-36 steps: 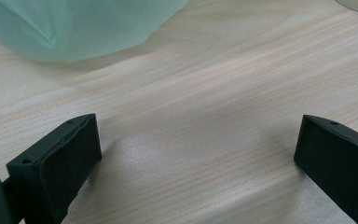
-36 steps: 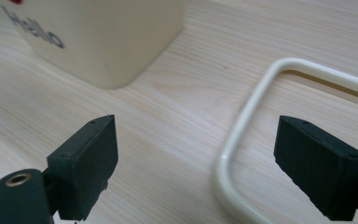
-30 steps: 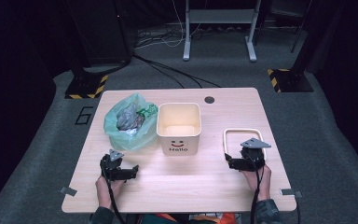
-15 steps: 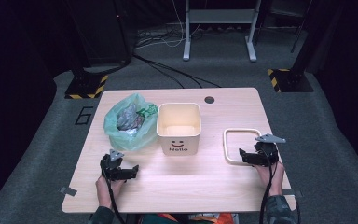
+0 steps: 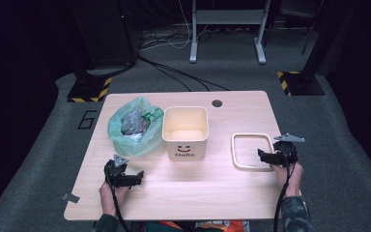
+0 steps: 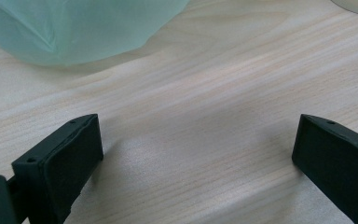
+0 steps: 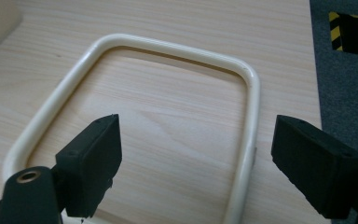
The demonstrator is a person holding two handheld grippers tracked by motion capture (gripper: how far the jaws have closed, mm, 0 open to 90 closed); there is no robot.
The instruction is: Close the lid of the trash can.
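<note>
Right gripper (image 5: 266,156) spread, empty, jaws just closing slightly, straddling right rail of ring (image 5: 252,151) flat on table (image 5: 198,193) right of bin (image 5: 185,131). Rail running along view, away from gripper. Left gripper (image 5: 134,178) spread, idle near bag (image 5: 131,126).

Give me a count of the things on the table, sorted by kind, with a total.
Cream bins: 1, the bin
Cream frames: 1, the square frame
Green bags: 1, the bag
Claws: 2, left claw, right claw
Total: 5

"Hello" under a smiley on the cream bin (image 5: 185,133); "6" on the floor (image 5: 88,119).
</note>
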